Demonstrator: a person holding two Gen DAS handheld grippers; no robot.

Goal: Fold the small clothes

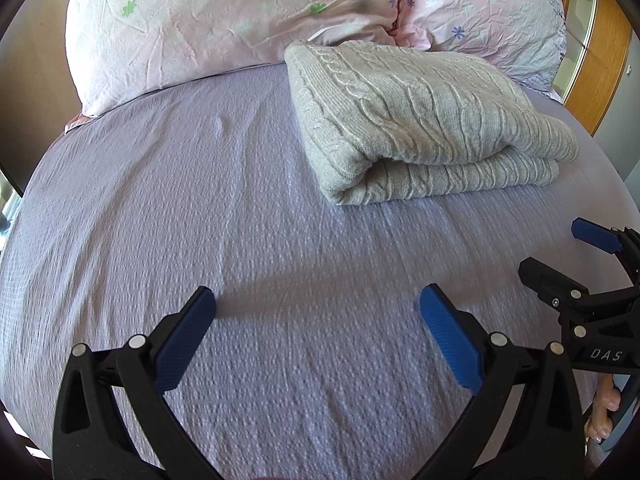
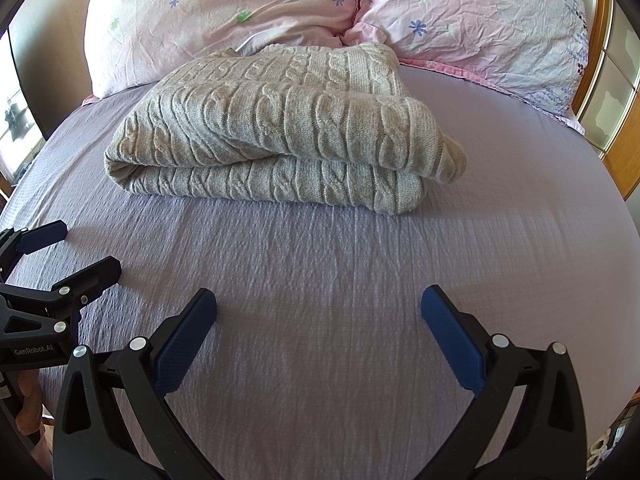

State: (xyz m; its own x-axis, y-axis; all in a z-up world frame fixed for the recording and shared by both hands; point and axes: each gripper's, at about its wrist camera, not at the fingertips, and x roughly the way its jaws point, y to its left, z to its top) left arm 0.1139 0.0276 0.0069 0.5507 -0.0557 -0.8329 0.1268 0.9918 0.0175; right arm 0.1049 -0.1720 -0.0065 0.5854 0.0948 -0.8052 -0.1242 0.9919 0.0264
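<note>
A beige cable-knit sweater [image 1: 416, 120] lies folded on the lilac bed sheet [image 1: 200, 208], near the pillows; it also shows in the right wrist view [image 2: 276, 132], folded in layers. My left gripper [image 1: 318, 304] is open and empty, low over the sheet, well short of the sweater and to its left. My right gripper [image 2: 319, 304] is open and empty, in front of the sweater. Each gripper shows at the edge of the other's view: the right one [image 1: 560, 256] and the left one [image 2: 76, 248], both with jaws apart.
Two pink flowered pillows [image 1: 224, 20] [image 2: 472, 12] lie against the head of the bed behind the sweater. A wooden frame with glass panels [image 2: 616, 92] stands at the right. The lilac sheet [image 2: 320, 248] spreads between grippers and sweater.
</note>
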